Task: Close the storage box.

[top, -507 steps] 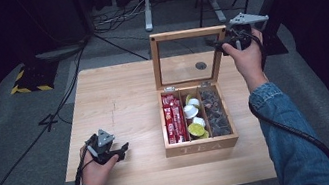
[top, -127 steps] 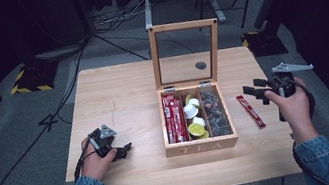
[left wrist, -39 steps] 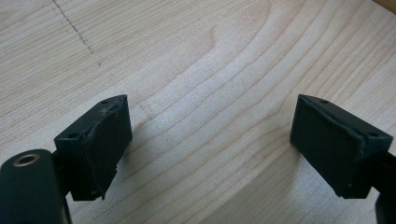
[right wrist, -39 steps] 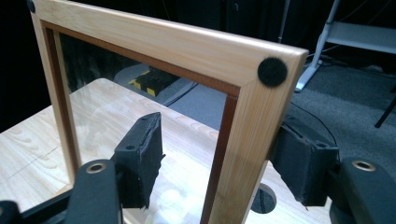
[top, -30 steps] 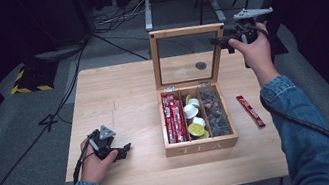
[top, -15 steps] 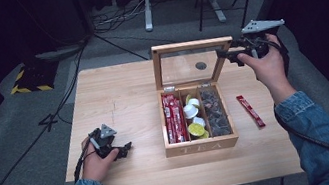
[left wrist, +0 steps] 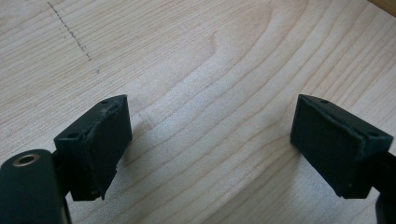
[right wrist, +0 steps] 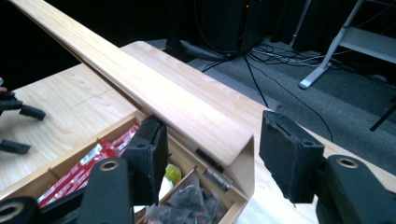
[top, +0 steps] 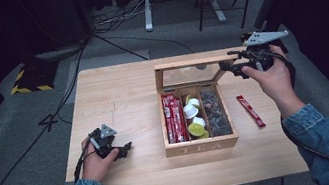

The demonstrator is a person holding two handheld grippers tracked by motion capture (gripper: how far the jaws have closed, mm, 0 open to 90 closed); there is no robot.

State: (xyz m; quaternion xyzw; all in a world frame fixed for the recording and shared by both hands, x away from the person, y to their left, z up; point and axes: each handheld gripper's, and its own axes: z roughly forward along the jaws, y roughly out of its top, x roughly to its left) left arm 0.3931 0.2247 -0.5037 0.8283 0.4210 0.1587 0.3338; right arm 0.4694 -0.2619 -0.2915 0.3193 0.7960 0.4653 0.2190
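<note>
A wooden tea box [top: 201, 144] stands at mid-table, and its glass-paned lid [top: 193, 62] leans forward over it. Red sachets [top: 173, 119], white and lime capsules [top: 193, 118] and dark packets [top: 215, 112] lie in its compartments. My right gripper [top: 229, 60] is at the lid's top right corner. In the right gripper view the lid's wooden frame [right wrist: 187, 112] runs between the open jaws of my right gripper [right wrist: 219, 154], which have just been opening, with a gap at the right pad [right wrist: 287, 156]. My left gripper [top: 124, 151] rests open on the bare table [left wrist: 210, 70] at the front left, nothing between its jaws.
One red sachet [top: 250, 111] lies on the table right of the box. Beyond the table's far edge are cables [top: 115, 24], a white stand [top: 145, 4] and a yellow-black striped block [top: 28, 79] on grey floor.
The lid has tipped from upright down toward the box as my right hand came toward me with it. The left gripper has not moved.
</note>
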